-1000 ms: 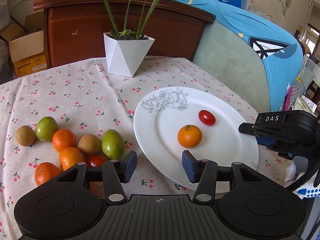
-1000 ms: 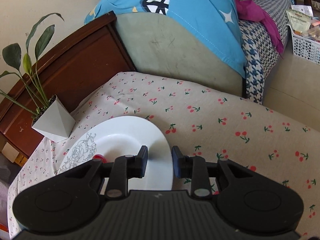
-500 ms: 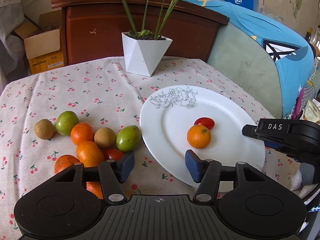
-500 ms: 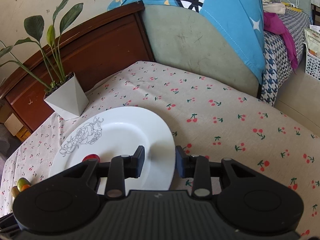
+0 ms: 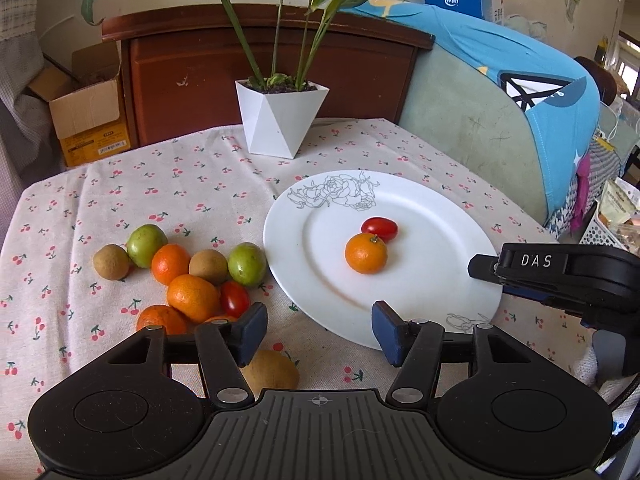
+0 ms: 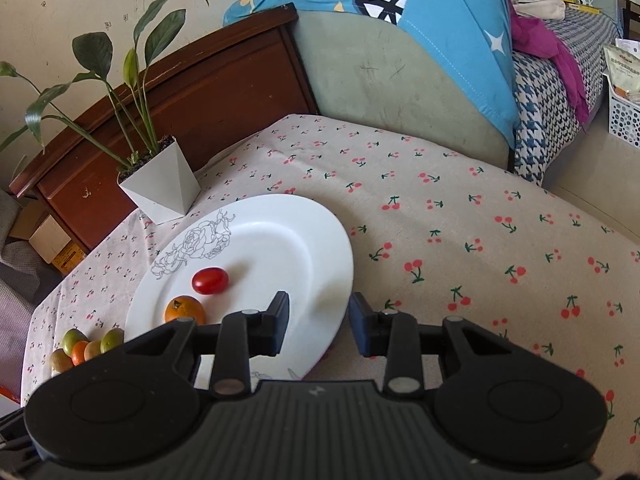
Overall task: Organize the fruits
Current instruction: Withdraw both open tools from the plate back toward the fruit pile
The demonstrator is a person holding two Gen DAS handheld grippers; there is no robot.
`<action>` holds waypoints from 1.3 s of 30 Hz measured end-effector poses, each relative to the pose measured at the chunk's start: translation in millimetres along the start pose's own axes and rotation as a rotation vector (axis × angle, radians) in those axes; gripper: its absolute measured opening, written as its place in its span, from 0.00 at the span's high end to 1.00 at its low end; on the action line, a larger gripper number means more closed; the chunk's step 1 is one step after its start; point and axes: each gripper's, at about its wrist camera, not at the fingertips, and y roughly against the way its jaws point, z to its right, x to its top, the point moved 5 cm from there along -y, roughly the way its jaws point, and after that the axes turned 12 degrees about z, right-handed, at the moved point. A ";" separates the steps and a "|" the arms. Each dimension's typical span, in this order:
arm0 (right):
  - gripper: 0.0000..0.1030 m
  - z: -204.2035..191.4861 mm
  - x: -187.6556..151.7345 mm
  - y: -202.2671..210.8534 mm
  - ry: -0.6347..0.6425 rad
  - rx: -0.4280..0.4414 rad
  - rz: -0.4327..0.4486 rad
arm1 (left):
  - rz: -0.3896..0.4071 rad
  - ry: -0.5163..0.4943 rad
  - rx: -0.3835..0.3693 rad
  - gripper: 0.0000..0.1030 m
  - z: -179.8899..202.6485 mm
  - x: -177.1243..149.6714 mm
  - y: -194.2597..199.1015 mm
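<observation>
While left tool (image 5: 318,330) gapes, kiwi (image 5: 270,372) lies just beneath.

Home: sofa (image 6: 400,80), potted plant (image 5: 282,120) (cherry-print tablecloth (image 5: 180,184)).

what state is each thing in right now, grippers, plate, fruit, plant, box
left gripper: open, empty, over the cloth near the plate's rim
right gripper: open, empty, over the plate's rim
plate: flat on the cloth, holds two fruits
orange on plate: upright, stem up
cherry tomato on plate: on its side, beside the orange
loose fruit pile: clustered on the cloth, off the plate
plant pot: upright
cardboard box: flaps open
</observation>
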 end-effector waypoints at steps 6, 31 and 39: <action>0.66 -8.1 -9.8 28.2 0.007 0.036 0.008 | 0.019 0.019 0.024 0.40 -9.5 9.1 22.2; 0.65 -73.5 -67.5 77.1 0.103 0.327 -0.088 | 0.006 0.145 0.256 0.39 -106.9 3.8 75.5; 0.65 -107.1 -81.1 62.3 0.185 0.394 -0.106 | 0.005 0.189 0.289 0.39 -131.7 -5.5 75.7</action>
